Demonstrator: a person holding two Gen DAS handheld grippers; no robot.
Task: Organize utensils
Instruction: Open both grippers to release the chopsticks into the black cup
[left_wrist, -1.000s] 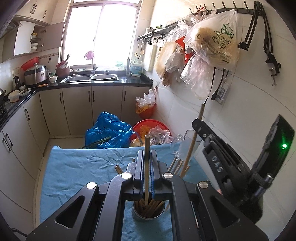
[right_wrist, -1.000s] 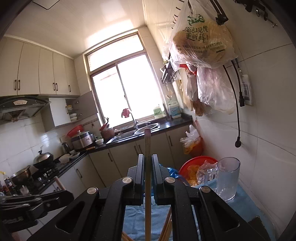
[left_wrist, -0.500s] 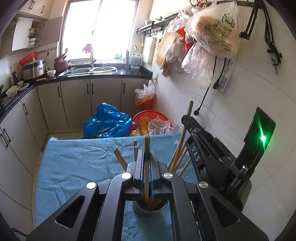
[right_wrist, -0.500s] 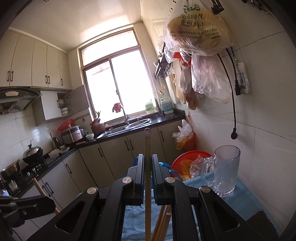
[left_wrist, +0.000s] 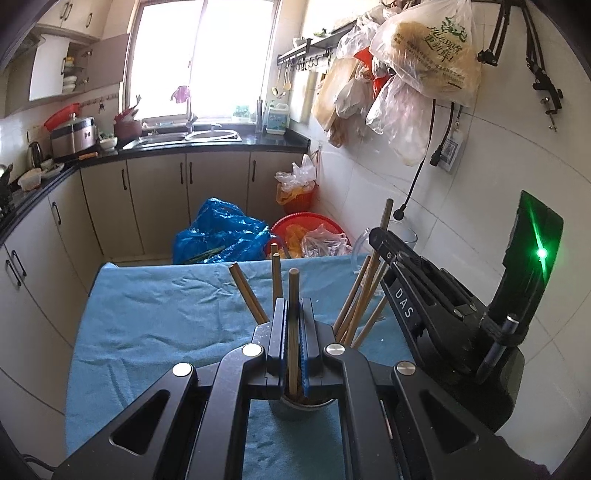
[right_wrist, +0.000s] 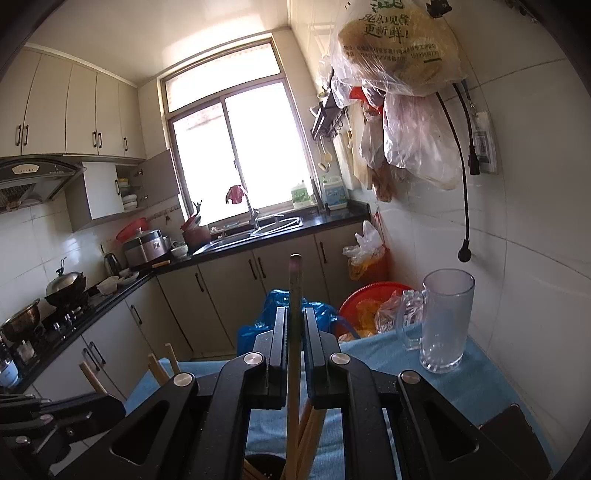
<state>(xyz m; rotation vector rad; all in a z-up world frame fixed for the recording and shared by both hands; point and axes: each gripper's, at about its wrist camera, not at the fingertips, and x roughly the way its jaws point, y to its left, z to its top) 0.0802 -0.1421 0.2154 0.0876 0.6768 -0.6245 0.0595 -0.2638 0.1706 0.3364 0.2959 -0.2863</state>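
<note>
Over the metal cup (left_wrist: 300, 400) on blue cloth (left_wrist: 155, 325): left gripper (left_wrist: 293, 328) and right gripper (right_wrist: 294, 332) each clamp one chopstick (left_wrist: 293, 332), both lower than a second ago, tips entering the cup; release looks next

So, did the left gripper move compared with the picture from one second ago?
Yes. The left gripper came down: its chopstick now sits deeper in the metal cup, whose other chopsticks rise higher in view.

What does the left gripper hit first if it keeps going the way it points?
Likely the metal cup just beyond the left gripper: the chopstick in its jaws already dips into it among the other chopsticks. Depth is unclear; past the cup lies blue cloth.
</note>
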